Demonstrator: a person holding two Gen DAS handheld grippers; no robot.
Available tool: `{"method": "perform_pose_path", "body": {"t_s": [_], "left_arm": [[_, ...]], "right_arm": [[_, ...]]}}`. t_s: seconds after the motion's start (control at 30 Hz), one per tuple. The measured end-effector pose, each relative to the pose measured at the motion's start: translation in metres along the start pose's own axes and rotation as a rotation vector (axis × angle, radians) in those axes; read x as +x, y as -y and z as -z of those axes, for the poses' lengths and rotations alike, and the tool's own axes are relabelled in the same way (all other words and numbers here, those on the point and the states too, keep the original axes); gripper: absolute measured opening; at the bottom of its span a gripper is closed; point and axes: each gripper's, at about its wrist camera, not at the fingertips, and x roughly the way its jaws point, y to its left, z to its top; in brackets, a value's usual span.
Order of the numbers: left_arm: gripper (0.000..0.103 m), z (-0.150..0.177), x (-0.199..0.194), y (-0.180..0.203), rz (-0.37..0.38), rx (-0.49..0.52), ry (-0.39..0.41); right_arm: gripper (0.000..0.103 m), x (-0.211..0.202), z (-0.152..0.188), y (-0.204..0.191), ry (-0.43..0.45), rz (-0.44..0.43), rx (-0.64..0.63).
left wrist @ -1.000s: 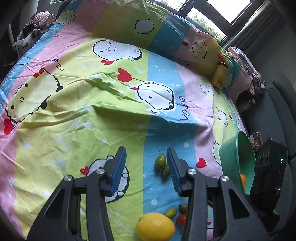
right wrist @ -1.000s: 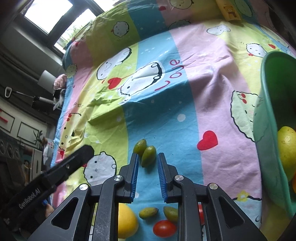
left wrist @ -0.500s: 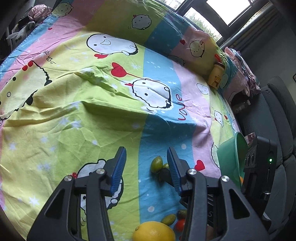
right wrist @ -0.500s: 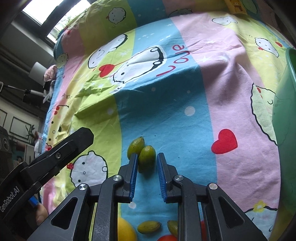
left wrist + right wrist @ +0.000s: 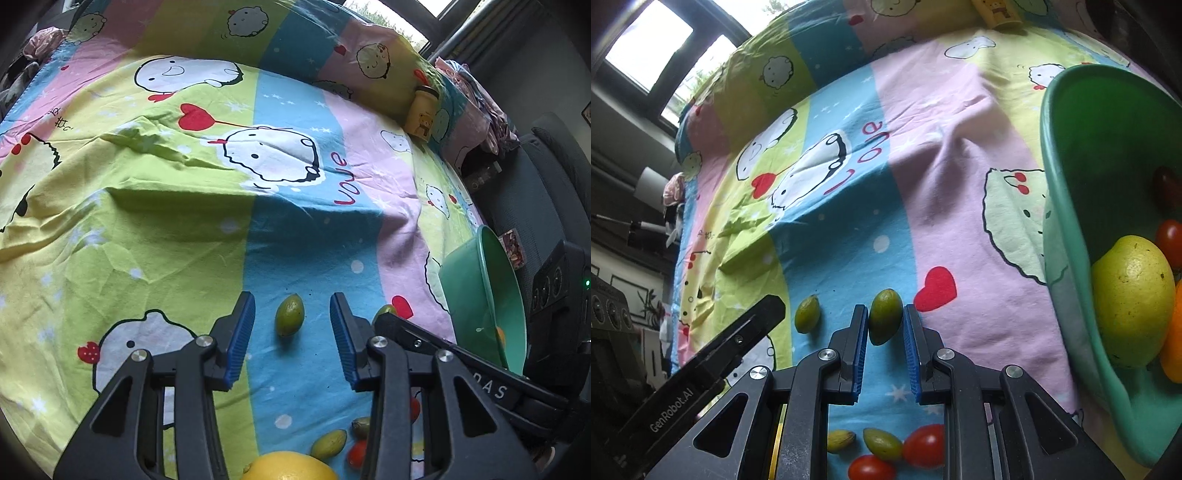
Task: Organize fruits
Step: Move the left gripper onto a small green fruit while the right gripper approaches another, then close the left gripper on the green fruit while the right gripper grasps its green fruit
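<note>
My right gripper (image 5: 885, 326) is shut on a green olive-like fruit (image 5: 885, 320), which pokes out past its blue pads just above the sheet; it also shows partly hidden in the left wrist view (image 5: 384, 310). A second green fruit (image 5: 290, 314) lies on the blue stripe between the open, empty fingers of my left gripper (image 5: 291, 314); it shows in the right wrist view (image 5: 807, 314) too. A green bowl (image 5: 1071, 236) at the right holds a lemon (image 5: 1132, 301), cherry tomatoes and an orange.
Loose on the sheet near me lie a big lemon (image 5: 288, 466), small green fruits (image 5: 882, 443) and cherry tomatoes (image 5: 923, 445). A yellow jar (image 5: 421, 114) stands at the far right by the pillow. The bed's right edge drops beyond the bowl (image 5: 480, 295).
My right gripper has closed on one of the two green fruits and carried it right, toward the bowl. The other fruit stays on the sheet. My left gripper has moved over it.
</note>
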Motion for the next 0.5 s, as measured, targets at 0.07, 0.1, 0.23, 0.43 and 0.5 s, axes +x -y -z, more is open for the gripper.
{"method": "perform_pose_path", "body": {"t_s": [0.07, 0.1, 0.23, 0.43, 0.5], "left_arm": [[0.036, 0.002, 0.005, 0.004, -0.006, 0.017, -0.006], [0.035, 0.003, 0.007, 0.005, -0.008, 0.023, -0.012], [0.031, 0.005, 0.015, 0.005, -0.019, 0.031, -0.035], [0.026, 0.005, 0.020, 0.003, -0.006, 0.007, -0.047], [0.024, 0.005, 0.021, 0.003, -0.007, 0.005, -0.056]], "right_arm": [[0.021, -0.001, 0.000, 0.002, -0.001, -0.005, 0.007], [0.021, -0.001, 0.000, 0.002, -0.003, -0.008, 0.009], [0.021, -0.001, 0.001, 0.002, -0.004, -0.016, 0.014], [0.021, -0.002, 0.001, 0.002, -0.006, -0.024, 0.008], [0.021, -0.002, 0.001, 0.003, -0.006, -0.028, 0.011]]}}
